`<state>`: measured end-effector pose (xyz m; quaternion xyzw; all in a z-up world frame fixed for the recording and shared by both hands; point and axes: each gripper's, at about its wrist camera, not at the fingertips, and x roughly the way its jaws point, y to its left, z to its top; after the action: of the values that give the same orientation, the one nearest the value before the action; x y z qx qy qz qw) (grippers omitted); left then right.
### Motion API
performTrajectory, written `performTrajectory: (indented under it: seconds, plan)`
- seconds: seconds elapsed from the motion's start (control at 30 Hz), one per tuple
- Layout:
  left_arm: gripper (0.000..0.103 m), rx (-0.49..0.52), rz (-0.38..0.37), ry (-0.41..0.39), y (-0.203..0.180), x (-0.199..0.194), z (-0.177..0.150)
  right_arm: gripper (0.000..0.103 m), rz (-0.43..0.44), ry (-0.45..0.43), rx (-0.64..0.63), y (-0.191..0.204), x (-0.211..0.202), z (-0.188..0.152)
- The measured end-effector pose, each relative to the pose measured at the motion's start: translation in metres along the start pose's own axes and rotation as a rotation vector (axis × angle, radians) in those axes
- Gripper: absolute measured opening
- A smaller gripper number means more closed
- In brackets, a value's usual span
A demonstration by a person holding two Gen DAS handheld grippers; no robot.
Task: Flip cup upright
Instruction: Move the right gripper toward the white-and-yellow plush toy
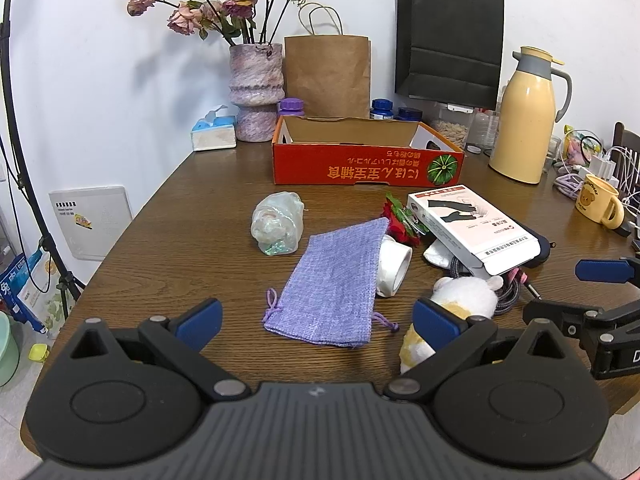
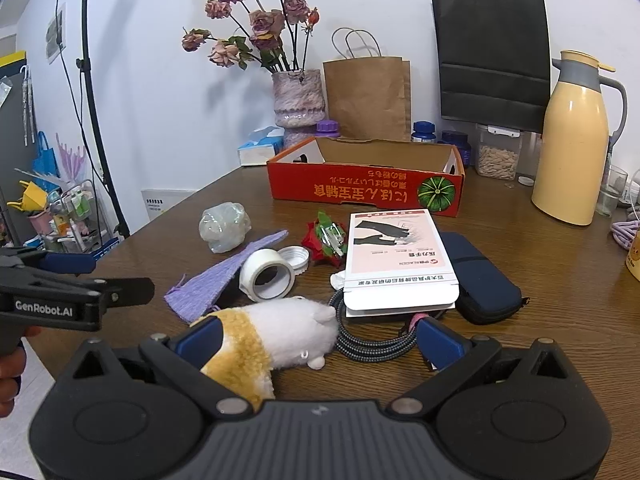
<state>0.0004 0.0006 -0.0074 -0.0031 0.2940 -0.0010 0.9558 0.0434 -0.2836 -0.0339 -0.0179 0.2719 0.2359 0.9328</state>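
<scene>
1. The brown wooden table [image 1: 200,208] curves away to its left edge well to the left of the cup, so there is bare room on that side to come in.
2. The translucent, iridescent, bumpy-walled cup [image 1: 276,224] lies on its side on the table, toward the middle-left, apart from everything else. It looks light and thin-walled. Whether it is glass or plastic I cannot tell, so treat it as fragile and slippery. I would pinch gently across the body or the rim, because a round cup may roll.
3. The left gripper [image 1: 316,320] hangs near the table's front edge with its jaws wide apart, holding nothing.
4. A flat lilac knitted drawstring pouch [image 1: 332,280] lies just right of the cup. It partly covers a white tape roll [image 1: 394,268].
5. Behind, a red cardboard tray box [image 1: 360,164] limits how far one can reach.
6. The right gripper [image 2: 320,338] is also spread open. A white-and-tan plush toy [image 2: 272,340] lies loose between its jaws.
</scene>
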Motion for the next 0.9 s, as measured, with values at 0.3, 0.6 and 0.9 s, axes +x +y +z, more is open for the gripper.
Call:
performTrajectory:
  seconds: [0.3, 0.6, 0.9]
  plan:
    - [0.103, -0.005, 0.002, 0.002, 0.0027, 0.0018, -0.0022, 0.103, 0.002, 0.002, -0.002, 0.0016, -0.0003, -0.0010]
    - [0.103, -0.007, 0.004, 0.004, 0.0048, 0.0024, -0.0028, 0.103, 0.006, 0.008, -0.009, 0.0083, 0.0006, -0.0009]
    - [0.103, -0.010, 0.004, 0.005, 0.0075, 0.0030, -0.0034, 0.103, 0.011, 0.016, -0.014, 0.0103, 0.0035, 0.0016]
